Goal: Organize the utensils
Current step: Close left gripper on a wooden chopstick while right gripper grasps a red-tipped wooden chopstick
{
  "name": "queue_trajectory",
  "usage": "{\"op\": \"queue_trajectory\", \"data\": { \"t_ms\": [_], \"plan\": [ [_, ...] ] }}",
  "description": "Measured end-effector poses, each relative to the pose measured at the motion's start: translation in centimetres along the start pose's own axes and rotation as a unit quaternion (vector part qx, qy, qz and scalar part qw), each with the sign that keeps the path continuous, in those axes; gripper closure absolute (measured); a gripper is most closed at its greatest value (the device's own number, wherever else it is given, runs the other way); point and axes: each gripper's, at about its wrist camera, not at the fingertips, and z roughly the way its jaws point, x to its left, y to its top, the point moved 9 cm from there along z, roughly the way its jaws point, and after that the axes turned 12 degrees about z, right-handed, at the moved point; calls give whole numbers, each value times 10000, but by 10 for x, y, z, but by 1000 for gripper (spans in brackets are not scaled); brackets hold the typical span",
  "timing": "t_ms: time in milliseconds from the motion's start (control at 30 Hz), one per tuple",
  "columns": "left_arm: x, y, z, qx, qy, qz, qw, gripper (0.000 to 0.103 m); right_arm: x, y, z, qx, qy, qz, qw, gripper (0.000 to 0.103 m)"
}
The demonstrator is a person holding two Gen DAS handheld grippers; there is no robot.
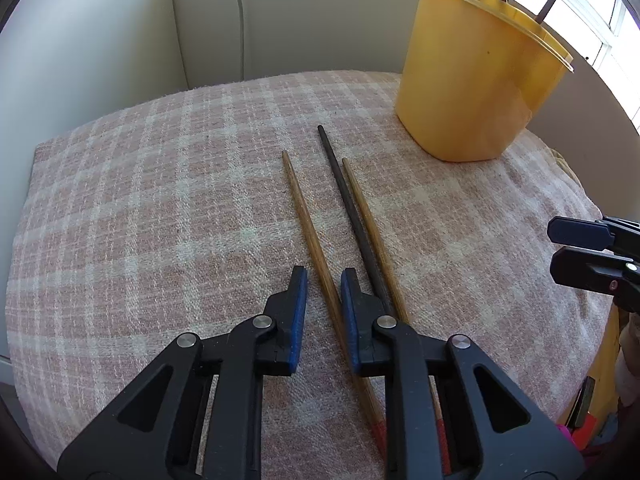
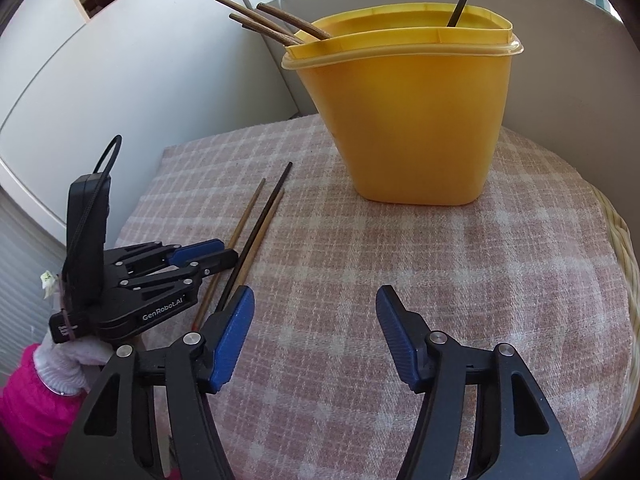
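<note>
Chopsticks lie on checked pink cloth by pale wall.

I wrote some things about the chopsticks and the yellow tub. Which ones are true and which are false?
1. Three chopsticks lie on the checked cloth. True.
2. The yellow tub is empty. False: several sticks stand in it.
3. The left gripper has a light wooden chopstick between its fingers. True.
4. The right gripper holds the dark chopstick. False: nothing is between its fingers.
5. The tub lies tipped over. False: it stands upright.
</note>
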Motion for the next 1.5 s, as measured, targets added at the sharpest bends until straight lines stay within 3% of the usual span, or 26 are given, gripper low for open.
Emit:
{"op": "queue_trajectory", "data": {
  "t_ms": [367,733,1500],
  "plan": [
    [10,-22,-20,-23,139,36,9999,90,18,-8,30,401,100,100,9991,55],
    [25,-42,-36,-78,-2,-194,9998,91,48,-3,63,712,89,-22,9974,62],
    [29,-58,-57,-157,-140,-412,9989,90,52,2,93,905,-230,80,9956,82]
  ]
}}
